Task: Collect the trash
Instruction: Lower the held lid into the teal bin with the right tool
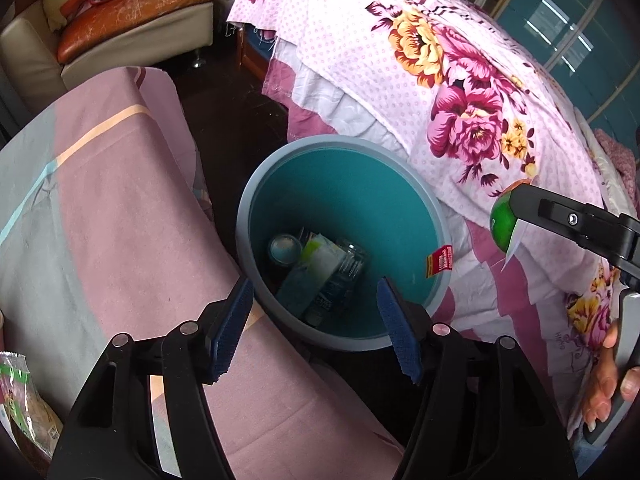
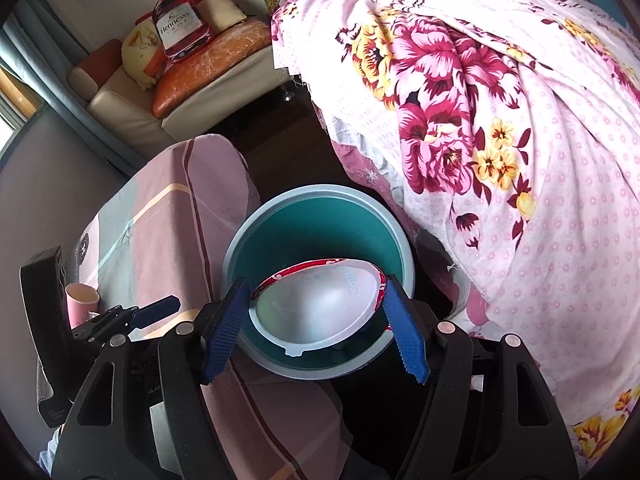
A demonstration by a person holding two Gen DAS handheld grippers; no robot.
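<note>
The right hand-held gripper is pinching a squashed white bowl with a red rim between its blue pads, hanging just over the mouth of the teal bin straight ahead of it. The left hand-held gripper is standing wide apart with nothing between its pads, also hovering above the bin, where bottles and wrappers are lying at the bottom. To the right of both grippers a bed under a pink floral sheet is filling the room. To their left a desk draped in a pink and grey cloth is running forward, and a pink cup is sitting on it. Far ahead, a cream sofa with orange cushions is standing against the wall.
</note>
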